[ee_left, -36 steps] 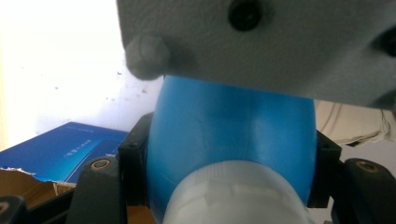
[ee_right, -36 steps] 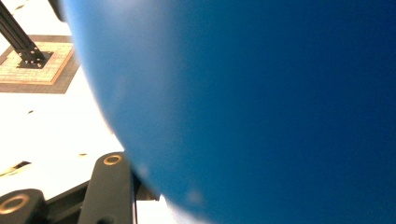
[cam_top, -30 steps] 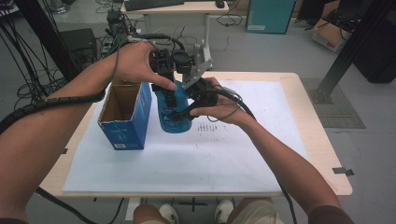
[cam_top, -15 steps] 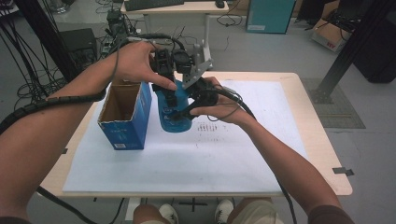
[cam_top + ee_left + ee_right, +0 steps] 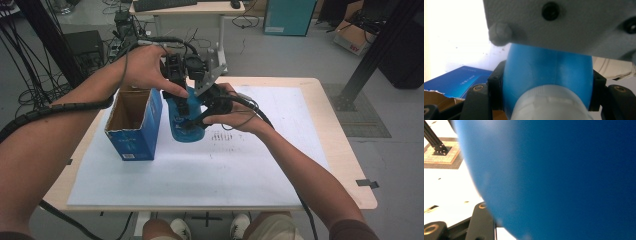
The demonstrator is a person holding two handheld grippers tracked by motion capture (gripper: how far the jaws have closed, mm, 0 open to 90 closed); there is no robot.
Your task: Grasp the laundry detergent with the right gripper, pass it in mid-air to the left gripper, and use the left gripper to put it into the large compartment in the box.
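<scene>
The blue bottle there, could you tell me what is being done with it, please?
A person holds the blue bottle upright over the table with both grippers. The left gripper is shut on its top end, near the white cap; the right gripper grips its body from the side. An open blue box stands just beside it.
</scene>
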